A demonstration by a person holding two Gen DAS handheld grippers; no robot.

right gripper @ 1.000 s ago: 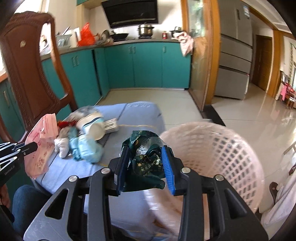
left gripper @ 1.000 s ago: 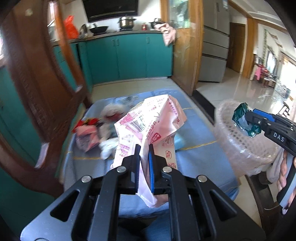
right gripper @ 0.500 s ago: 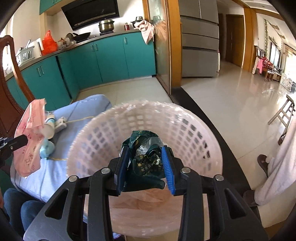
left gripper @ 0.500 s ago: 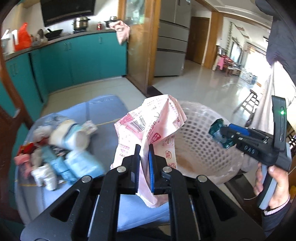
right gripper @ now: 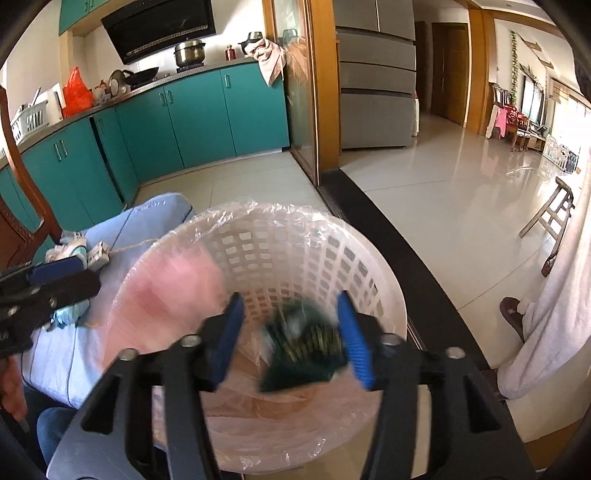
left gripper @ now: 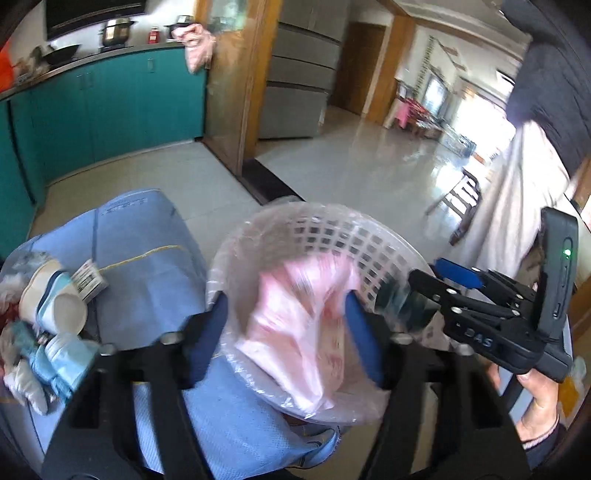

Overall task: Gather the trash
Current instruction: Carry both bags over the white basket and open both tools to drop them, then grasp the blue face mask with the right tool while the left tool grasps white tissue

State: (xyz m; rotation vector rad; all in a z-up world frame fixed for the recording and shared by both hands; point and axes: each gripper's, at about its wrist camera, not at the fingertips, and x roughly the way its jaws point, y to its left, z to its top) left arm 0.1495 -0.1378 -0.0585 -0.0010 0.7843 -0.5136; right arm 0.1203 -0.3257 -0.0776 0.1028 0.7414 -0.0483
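Both grippers moved over basket rim (right gripper: 388, 291), jaws opening.

Pink wrapper (left gripper: 306, 325) & green wrapper (right gripper: 306, 343) blurred; print unreadable.

floor: pale glossy tiles (right gripper: 443, 192), sunlit at far right | far left: teal cabinets (right gripper: 207, 114), dark range hood (right gripper: 159, 27), steel pot (right gripper: 190, 51) | centre: wooden door frame (right gripper: 321, 85), grey fridge (right gripper: 375, 74) | left edge: wooden chair (right gripper: 14, 192)

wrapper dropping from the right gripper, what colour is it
Dark green wrapper with some yellowish print, blurred as it falls; the right wrist view shows it best.
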